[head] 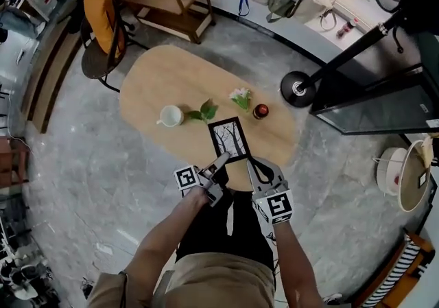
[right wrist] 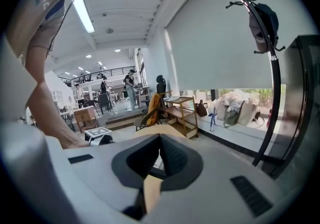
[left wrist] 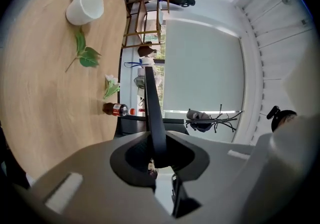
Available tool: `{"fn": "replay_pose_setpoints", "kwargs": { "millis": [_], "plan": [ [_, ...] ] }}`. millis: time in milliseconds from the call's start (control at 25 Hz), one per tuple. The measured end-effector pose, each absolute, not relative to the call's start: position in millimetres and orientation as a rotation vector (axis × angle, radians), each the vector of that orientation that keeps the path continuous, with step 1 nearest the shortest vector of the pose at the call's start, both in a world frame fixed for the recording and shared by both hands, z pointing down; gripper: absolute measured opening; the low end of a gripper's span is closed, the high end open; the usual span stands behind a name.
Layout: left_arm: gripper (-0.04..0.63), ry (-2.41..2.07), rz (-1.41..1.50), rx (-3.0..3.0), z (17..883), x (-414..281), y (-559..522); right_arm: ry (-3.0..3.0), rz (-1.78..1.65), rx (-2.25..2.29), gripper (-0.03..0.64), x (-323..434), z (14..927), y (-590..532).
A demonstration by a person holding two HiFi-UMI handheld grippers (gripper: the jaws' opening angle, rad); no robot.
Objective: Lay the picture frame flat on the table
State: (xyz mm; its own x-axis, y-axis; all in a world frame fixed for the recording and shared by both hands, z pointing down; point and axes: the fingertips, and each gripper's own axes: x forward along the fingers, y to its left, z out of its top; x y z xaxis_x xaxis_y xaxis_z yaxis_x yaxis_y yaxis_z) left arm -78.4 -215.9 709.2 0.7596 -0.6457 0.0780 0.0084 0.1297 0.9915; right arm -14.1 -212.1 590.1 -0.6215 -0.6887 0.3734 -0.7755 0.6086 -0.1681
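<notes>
Head view: a black rectangular picture frame is lying nearly flat at an oval wooden table's near edge; left gripper view: the left gripper is clamping its rim; right gripper view: the right gripper's near-closed jaws are seemingly pinching its corner, keeping it level.

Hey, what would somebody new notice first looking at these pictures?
The eye goes first to the black picture frame with its bare-tree print, at the near edge of the oval wooden table, gripped at its near end by the left gripper and the right gripper. Beyond it, across the tabletop, lie a white mug, a green leaf, a small flower and a little dark bottle.
</notes>
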Motion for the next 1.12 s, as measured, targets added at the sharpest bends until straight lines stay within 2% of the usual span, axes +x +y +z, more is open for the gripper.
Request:
{"fn": "replay_pose_setpoints", "kwargs": {
  "millis": [440,960,1000,1080,1120],
  "plan": [
    [0.057,-0.599,-0.529,1.303,875.1,-63.2,-253.1,-2.562,0.518,1.110,0.003,-10.2,711.6,-218.3],
    [0.058,-0.646,-0.404,1.332,934.1,-49.6,-269.9,-2.542,0.645,1.069,0.004,-8.4,768.4,-214.3],
    [0.063,-0.671,-0.380,1.338,936.8,-50.3,-269.4,-2.542,0.652,1.069,0.005,-8.8,769.0,-215.6],
    [0.147,-0.733,-0.307,1.359,941.2,-52.7,-269.0,-2.530,0.670,1.056,0.005,-9.9,771.2,-216.6],
    [0.168,-0.762,-0.270,1.367,942.3,-53.2,-269.0,-2.529,0.674,1.052,0.004,-10.5,772.6,-216.4]
  ]
}}
